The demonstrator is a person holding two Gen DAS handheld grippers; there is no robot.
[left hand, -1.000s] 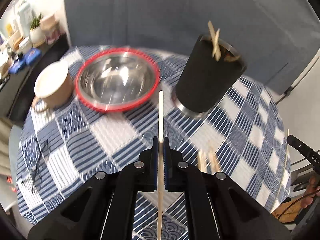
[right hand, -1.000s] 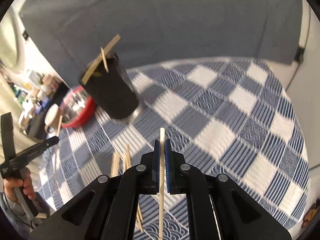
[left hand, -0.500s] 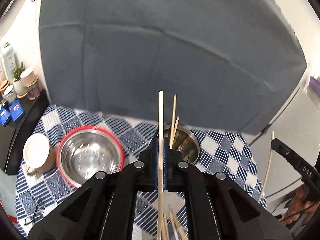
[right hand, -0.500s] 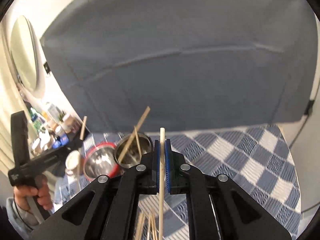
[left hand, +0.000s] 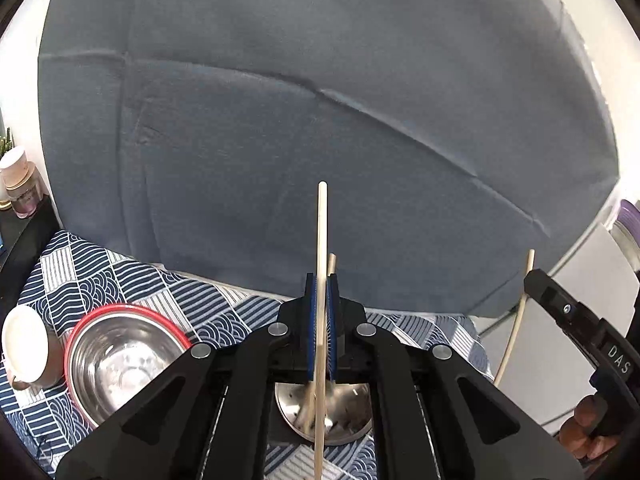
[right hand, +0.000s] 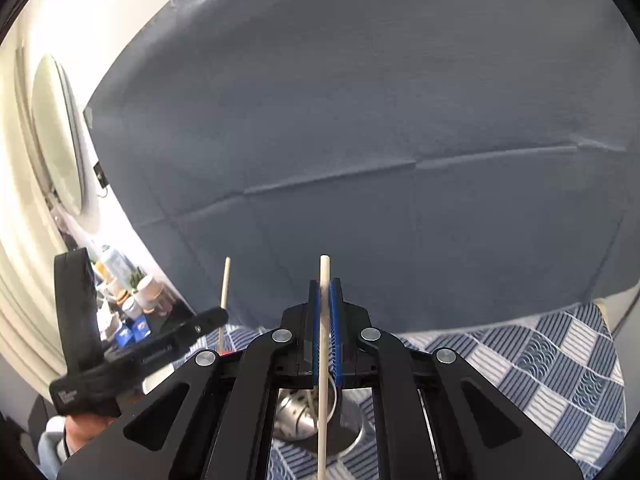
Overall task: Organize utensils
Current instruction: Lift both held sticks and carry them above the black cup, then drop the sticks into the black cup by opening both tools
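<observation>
While both point upward | left gripper [left hand: 321,312] clamps pale wooden chopstick [left hand: 322,240] | right gripper [right hand: 325,312] clamps second chopstick [right hand: 324,300] | round perforated steel holder [left hand: 344,412] sits below (other sticks inside)

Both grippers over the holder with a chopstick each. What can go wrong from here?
1. The left gripper and right gripper each pinch one chopstick above the same metal holder; dropping together, the sticks or grippers might collide.
2. Sticks already lean inside the holder; a new one may catch on them.
3. A stick released off-centre could bounce off the rim toward the red-rimmed bowl.
</observation>
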